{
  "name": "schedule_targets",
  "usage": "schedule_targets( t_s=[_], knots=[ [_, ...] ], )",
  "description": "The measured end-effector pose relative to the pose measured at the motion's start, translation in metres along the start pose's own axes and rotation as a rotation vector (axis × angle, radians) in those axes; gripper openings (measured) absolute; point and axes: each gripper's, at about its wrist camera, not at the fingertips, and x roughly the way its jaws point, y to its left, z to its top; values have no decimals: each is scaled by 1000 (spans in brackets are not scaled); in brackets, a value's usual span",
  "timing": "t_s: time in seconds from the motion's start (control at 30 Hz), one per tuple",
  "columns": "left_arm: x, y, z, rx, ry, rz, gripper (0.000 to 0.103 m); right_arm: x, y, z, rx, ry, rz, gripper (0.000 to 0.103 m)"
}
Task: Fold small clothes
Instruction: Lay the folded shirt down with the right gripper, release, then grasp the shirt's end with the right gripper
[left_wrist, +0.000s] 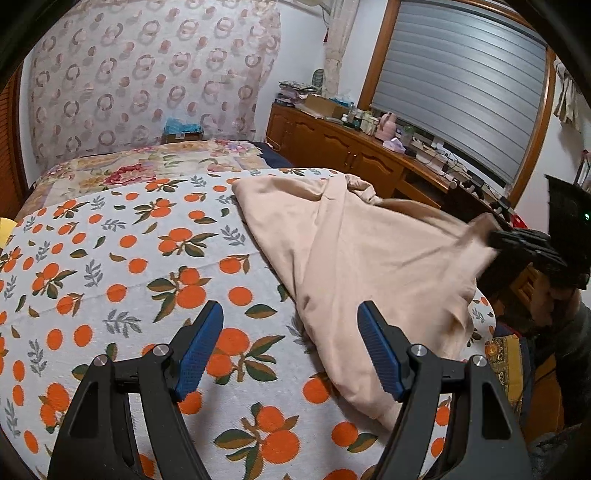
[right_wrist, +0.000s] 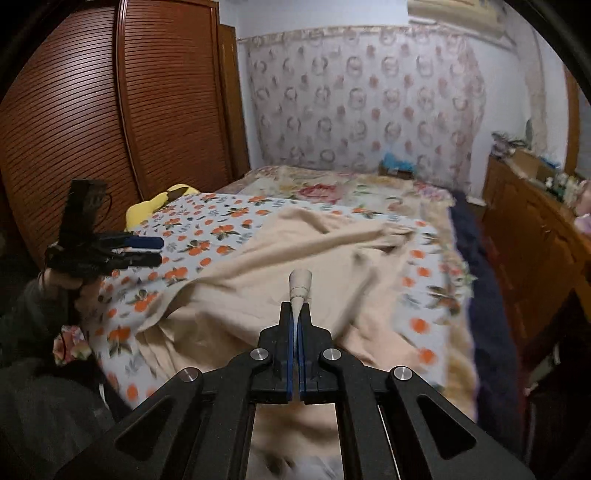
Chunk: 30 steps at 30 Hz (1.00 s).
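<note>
A beige garment (left_wrist: 369, 258) lies rumpled on the orange-print bedsheet (left_wrist: 147, 258), toward the bed's right side in the left wrist view. My left gripper (left_wrist: 290, 310) hovers open over the sheet, its right finger above the garment's near edge and nothing between the blue pads. At the right edge of that view my right gripper (left_wrist: 496, 240) pinches a lifted corner of the cloth. In the right wrist view my right gripper (right_wrist: 295, 308) is shut on a fold (right_wrist: 300, 284) of the garment (right_wrist: 295, 243), which sticks up past the tips. My left gripper (right_wrist: 160, 251) shows at the left, open.
A flowered quilt (left_wrist: 147, 166) covers the far part of the bed. A cluttered wooden sideboard (left_wrist: 351, 147) runs along the right under a shuttered window. A slatted wooden wardrobe (right_wrist: 110, 110) stands to the left, with a yellow object (right_wrist: 155, 205) at the bed's edge. A dark blue blanket (right_wrist: 480, 277) hangs off the right side.
</note>
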Motion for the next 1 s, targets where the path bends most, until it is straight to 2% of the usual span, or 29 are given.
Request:
schedule_targets(
  t_s=[0.1, 0.27, 0.3, 0.33, 0.5, 0.67, 0.8, 1.0],
  knots=[
    [4, -3, 1, 4, 8, -10, 76, -22, -15, -19, 43, 22, -48, 1],
    [10, -15, 2, 29, 23, -20, 76, -18, -25, -48, 105, 113, -102, 2],
    [10, -17, 2, 33, 25, -20, 76, -16, -25, -51, 110, 127, -114, 8],
    [11, -19, 2, 36, 28, -21, 76, -12, -25, -50, 112, 133, -129, 15],
    [15, -22, 1, 40, 35, -13, 76, -15, -24, -40, 139, 87, -159, 27],
    [18, -22, -1, 32, 41, -20, 76, -18, -8, -41, 139, 34, -149, 29],
    [20, -25, -4, 39, 47, -21, 76, 7, -4, -43, 152, 66, -162, 33],
    [21, -25, -5, 36, 48, -19, 76, 37, -10, -33, 164, 114, -177, 33]
  ],
)
